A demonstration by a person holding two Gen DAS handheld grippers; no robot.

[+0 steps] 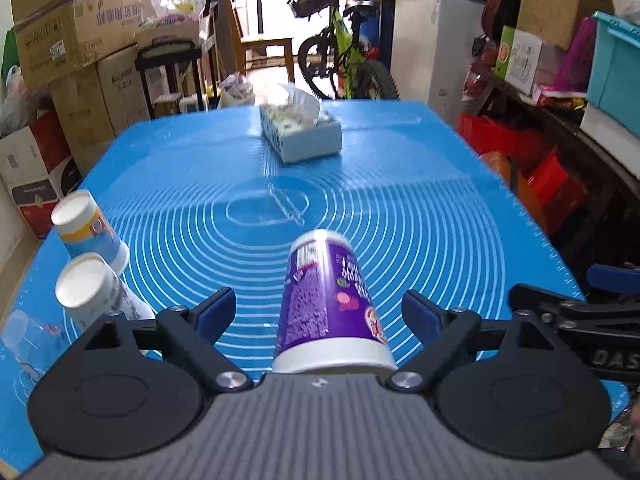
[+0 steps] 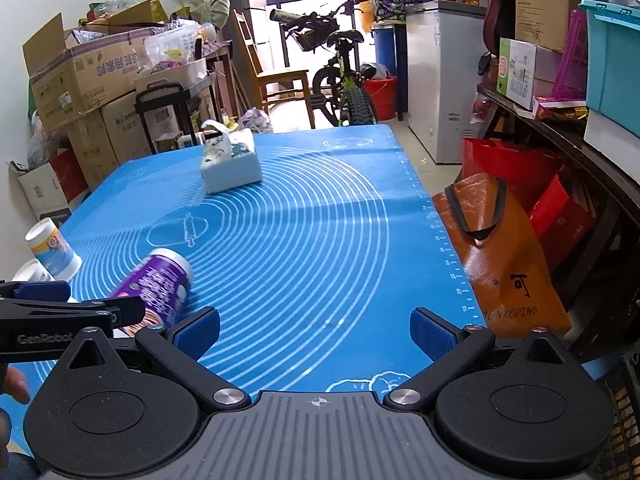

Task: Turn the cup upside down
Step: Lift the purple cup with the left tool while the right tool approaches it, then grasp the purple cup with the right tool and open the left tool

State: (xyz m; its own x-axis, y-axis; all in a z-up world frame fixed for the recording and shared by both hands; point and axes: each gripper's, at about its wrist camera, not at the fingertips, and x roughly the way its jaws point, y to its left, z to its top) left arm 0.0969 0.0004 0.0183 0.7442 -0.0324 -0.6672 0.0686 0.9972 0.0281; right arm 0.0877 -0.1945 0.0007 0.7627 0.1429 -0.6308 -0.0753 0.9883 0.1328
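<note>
A purple paper cup [image 1: 328, 304] with a white rim stands upside down on the blue mat [image 1: 400, 184], base up, leaning slightly. My left gripper [image 1: 318, 312] is open, its blue pads on either side of the cup and apart from it. In the right wrist view the same cup [image 2: 158, 284] shows at the left, partly behind the left gripper's finger [image 2: 72, 312]. My right gripper [image 2: 316, 332] is open and empty over the mat's near edge.
Two white cups [image 1: 90, 228] [image 1: 96, 292] stand upside down at the mat's left edge. A tissue box [image 1: 300, 132] sits at the far middle. Cardboard boxes [image 1: 72, 40] stand left, an orange bag [image 2: 500, 256] and shelves right, a bicycle [image 1: 344, 56] behind.
</note>
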